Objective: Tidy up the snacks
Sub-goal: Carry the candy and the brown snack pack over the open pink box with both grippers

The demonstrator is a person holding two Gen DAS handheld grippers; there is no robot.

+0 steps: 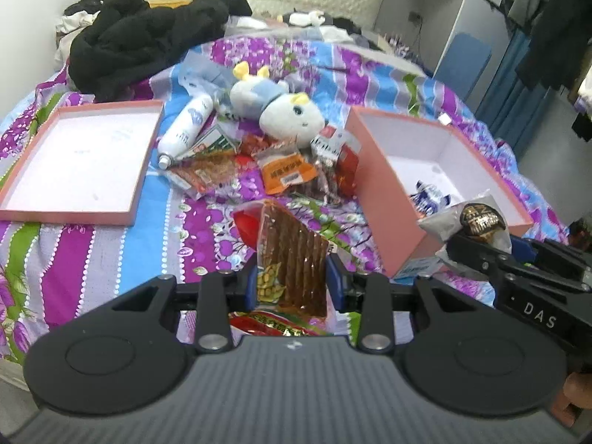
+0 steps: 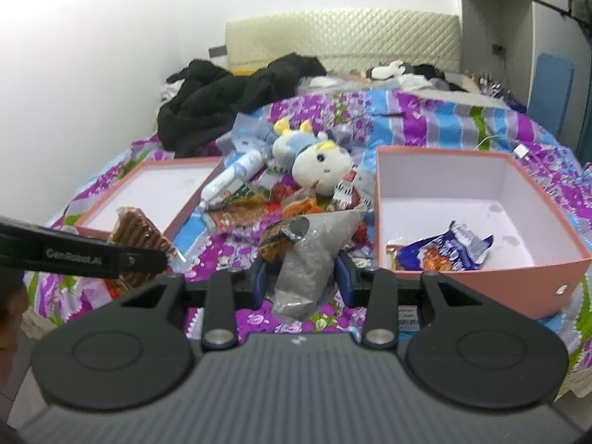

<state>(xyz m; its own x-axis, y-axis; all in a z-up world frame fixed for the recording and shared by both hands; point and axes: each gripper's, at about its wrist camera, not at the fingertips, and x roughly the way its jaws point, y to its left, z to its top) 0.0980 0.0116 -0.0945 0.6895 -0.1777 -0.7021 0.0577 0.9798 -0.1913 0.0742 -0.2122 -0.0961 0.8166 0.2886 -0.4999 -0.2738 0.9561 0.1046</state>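
Floral bedspread, blue packet visible only right-wrist

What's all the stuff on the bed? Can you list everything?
box: 1, pink, right side of bed, open, a blue packet inside
lid: 1, pink, left side of bed, white inside up
plush toy: 1, white and blue, mid-bed behind the snacks
bottle: 1, white, lying beside the lid
snack pile: several packets, orange and red, between lid and box
black clothes: a heap, near the headboard
bedspread: 1, purple, blue and green stripes
brown snack pack: 1, in left gripper
grey snack bag: 1, in right gripper
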